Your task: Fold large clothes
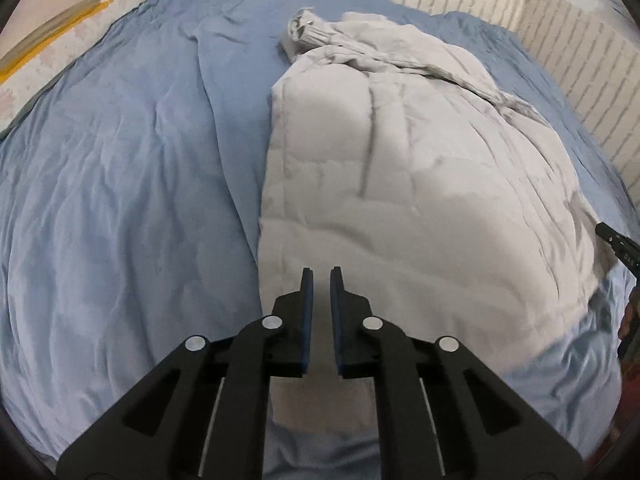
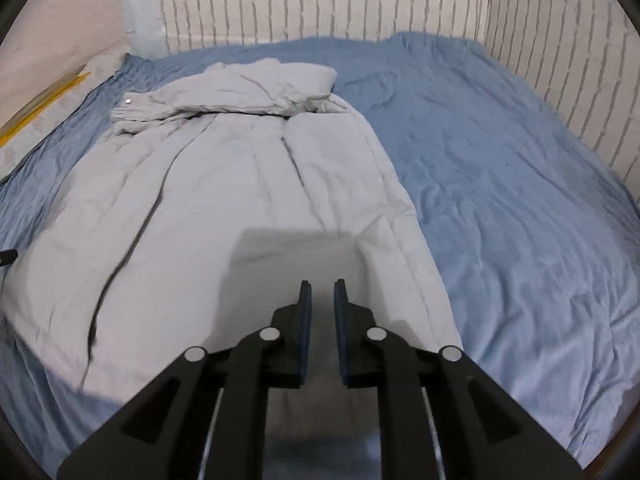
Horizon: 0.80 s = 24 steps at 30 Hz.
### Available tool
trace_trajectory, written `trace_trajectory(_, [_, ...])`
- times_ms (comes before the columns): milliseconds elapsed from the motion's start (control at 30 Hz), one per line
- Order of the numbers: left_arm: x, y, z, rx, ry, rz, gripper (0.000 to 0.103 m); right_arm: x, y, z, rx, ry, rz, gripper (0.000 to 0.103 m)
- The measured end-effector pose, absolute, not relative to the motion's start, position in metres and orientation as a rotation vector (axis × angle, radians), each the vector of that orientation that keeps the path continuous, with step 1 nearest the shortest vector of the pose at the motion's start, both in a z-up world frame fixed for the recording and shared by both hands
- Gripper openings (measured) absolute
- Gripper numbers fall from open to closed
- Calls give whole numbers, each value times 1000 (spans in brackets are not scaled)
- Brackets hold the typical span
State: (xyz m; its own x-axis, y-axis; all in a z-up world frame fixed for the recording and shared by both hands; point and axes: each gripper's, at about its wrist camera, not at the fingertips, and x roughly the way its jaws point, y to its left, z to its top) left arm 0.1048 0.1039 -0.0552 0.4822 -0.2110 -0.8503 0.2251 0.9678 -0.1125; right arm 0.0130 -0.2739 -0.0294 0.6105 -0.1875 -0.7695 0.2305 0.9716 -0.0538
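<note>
we are looking at a pale grey quilted coat point(image 1: 420, 184) lying lengthwise on a blue bedsheet point(image 1: 120, 184), with its hem end nearest us and its collar end toward the far wall. in the left wrist view the coat is sitting right of the sheet's middle, and a sleeve point(image 1: 400, 60) is lying folded across its top, with a ribbed cuff point(image 1: 308, 32) poking out at the far left. our left gripper point(image 1: 320, 276) is hovering over the coat's near left edge, its blue-padded fingers point(image 1: 307, 300) parted by a narrow gap and gripping nothing. at the right rim of that view a black piece of the other tool is showing beside the coat's edge.

in the right wrist view the coat point(image 2: 240, 184) is covering the left half of the bedsheet point(image 2: 500, 184). our right gripper point(image 2: 323, 288) is hanging above the coat's near right part, likewise slightly parted and empty. a white brick wall point(image 2: 320, 4) is standing behind the bed.
</note>
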Motion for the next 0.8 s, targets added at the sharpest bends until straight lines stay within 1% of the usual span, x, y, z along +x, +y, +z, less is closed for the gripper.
trace_trajectory(133, [101, 100, -74, 47, 1094, -269, 7, 1, -282, -42, 110, 902, -252, 11])
trace_trajectory(200, [101, 98, -82, 57, 1120, -262, 7, 4, -284, -48, 119, 919, -246, 9])
trace_trajectory(400, [99, 85, -97, 136, 1157, -241, 7, 18, -270, -76, -10, 1019, -233, 9])
trace_trajectory(500, [101, 86, -101, 137, 1168, -245, 7, 23, -267, -79, -31, 1031, -230, 9])
trace_trajectory(567, [114, 74, -105, 121, 1174, -252, 7, 26, -272, -81, -11, 1038, -217, 9])
trace_trajectory(800, [127, 78, -116, 90, 1187, -259, 7, 31, -278, -86, 39, 1066, -195, 8])
